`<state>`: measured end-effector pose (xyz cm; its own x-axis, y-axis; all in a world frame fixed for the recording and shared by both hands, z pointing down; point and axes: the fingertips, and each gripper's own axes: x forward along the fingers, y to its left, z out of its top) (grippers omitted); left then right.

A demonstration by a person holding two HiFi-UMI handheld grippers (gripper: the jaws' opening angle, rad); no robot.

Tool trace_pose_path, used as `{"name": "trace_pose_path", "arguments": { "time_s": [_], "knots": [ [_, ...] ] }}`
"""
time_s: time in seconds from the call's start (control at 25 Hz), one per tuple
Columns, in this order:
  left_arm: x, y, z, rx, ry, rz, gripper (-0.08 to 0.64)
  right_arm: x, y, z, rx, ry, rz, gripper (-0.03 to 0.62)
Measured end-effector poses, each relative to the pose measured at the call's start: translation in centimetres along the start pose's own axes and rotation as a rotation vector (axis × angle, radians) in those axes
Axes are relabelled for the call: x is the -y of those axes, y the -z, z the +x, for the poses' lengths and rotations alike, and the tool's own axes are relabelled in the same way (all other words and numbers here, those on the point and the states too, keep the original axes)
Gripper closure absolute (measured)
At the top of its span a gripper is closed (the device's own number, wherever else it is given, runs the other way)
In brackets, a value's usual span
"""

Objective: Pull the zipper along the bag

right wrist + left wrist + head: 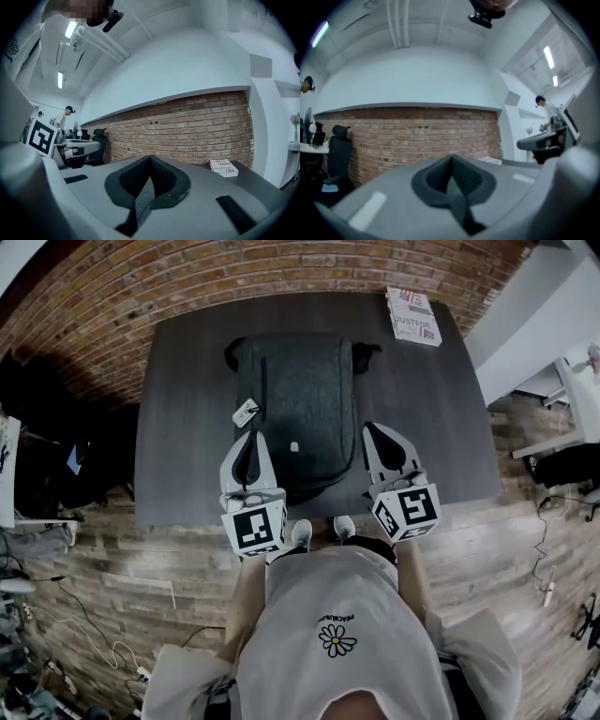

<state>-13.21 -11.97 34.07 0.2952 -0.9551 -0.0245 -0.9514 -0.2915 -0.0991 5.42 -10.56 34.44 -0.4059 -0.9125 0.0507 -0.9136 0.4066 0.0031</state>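
A dark grey backpack [305,409] lies flat in the middle of the dark table [187,427]. A zipper line [262,381] runs along its left side, and a white tag [246,412] lies by that line's near end. My left gripper [251,437] hovers over the bag's near left corner, just short of the tag, shut with nothing in it. Above the bag's near right edge my right gripper [374,429] is also shut and empty. In the left gripper view [451,159] and the right gripper view [150,158] the pads meet and point at a brick wall; the bag is hidden there.
A white box with red print [413,315] [224,167] sits at the table's far right corner. A brick wall [417,136] rises behind the table. Desks, chairs and standing people are off to both sides. My feet stand at the table's near edge.
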Motion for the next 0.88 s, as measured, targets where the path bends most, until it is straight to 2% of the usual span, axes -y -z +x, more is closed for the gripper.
{"name": "trace_pose_path", "arguments": {
  "time_s": [0.44,0.68,0.72,0.76,0.88],
  "knots": [
    [2.6,0.5,0.5,-0.032,-0.02,0.005,0.555,1.7,0.9,-0.3,-0.007,-0.076,0.022,0.592],
    [4.6,1.1,2.5,-0.091,0.016,0.04,0.555,3.4,1.8,1.1,-0.06,-0.143,-0.04,0.592],
    [5.0,1.4,2.9,-0.102,0.023,0.044,0.555,3.8,2.2,1.5,-0.078,-0.166,-0.055,0.572],
    [5.4,1.6,3.3,-0.111,0.028,0.043,0.555,4.1,2.7,1.8,-0.098,-0.187,-0.072,0.514],
    [6.3,2.6,4.6,-0.14,0.029,0.033,0.555,5.9,4.6,3.2,-0.157,-0.215,-0.122,0.506]
  ]
}}
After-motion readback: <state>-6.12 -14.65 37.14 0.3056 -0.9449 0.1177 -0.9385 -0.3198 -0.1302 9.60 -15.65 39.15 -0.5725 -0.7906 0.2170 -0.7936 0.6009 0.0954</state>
